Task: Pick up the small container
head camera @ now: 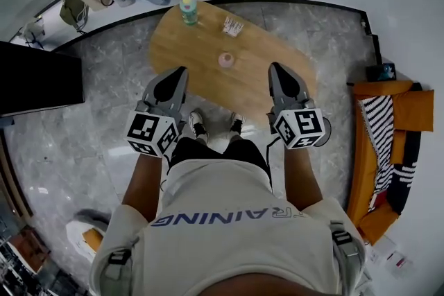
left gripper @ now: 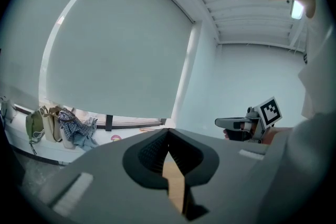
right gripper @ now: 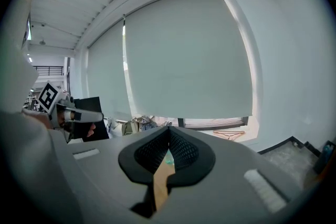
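Grey jaws pressed together with nothing between them: that is my right gripper (head camera: 275, 67), held level at waist height over the near edge of the wooden table (head camera: 291, 73). My left gripper (head camera: 181, 71) hangs beside it in the same condition, tips closed and holding nothing, so neither has a grip on anything yet.

Between the two and a little farther onto the tabletop stands the small pink container (head camera: 226, 59), alone and upright on bare wood, apart from both grippers. Beyond it lies a small pale object (head camera: 233, 27) that I cannot identify, and at the far end stands a green bottle (head camera: 187, 9).

As I judge it, the pickup has not begun. The main risk is reaching in with the jaws closed: the tips would strike the container instead of straddling it, and something that small would probably slide or tip on the smooth wood. Opening too little could clip its rim and knock it over. With the container midway between my grippers, sending both toward it could make them collide above it.
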`<state>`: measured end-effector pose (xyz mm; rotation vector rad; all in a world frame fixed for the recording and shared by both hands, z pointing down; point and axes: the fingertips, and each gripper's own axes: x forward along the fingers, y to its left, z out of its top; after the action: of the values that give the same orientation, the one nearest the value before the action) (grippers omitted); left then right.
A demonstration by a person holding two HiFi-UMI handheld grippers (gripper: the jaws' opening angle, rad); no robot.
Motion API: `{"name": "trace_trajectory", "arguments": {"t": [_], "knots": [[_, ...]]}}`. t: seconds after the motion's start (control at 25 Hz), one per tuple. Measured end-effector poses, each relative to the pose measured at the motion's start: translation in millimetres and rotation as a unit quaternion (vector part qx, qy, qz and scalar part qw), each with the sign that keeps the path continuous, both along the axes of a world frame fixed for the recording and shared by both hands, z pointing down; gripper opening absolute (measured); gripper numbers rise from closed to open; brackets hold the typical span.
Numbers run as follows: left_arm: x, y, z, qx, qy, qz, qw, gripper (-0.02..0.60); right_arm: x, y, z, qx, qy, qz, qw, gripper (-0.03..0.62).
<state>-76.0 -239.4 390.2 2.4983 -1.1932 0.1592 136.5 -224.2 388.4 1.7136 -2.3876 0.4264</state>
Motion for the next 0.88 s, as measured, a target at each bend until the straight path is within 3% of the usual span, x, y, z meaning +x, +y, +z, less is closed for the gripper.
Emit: {"name": "trace_trajectory", "arguments": {"t": [0.4,0.56,0.76,0.88], "knots": [[41.4,-12.8,9.1,-0.014,-0.023,-0.009,0.9996,0.0,43.0,-19.1,15.4,-0.003,-0.013,-0.011,1.0,0.032],[50.1,-18.0,12.3,-0.018,-0.024,-0.011,0.9995,0.0,40.7,-21.6,22.1,-0.015,-0.011,-0.041,0.999,0.116],[52.3,-20.0,12.2,-0.02,-0.021,-0.012,0.9995,0.0,30.9,-23.4,33.0,-0.036,0.009,-0.07,0.997,0.284],[48.9,-21.7,14.3,-0.024,-0.022,-0.015,0.9994,0.0,24.4,-26.2,37.9,-0.048,0.011,-0.081,0.995,0.347]]}}
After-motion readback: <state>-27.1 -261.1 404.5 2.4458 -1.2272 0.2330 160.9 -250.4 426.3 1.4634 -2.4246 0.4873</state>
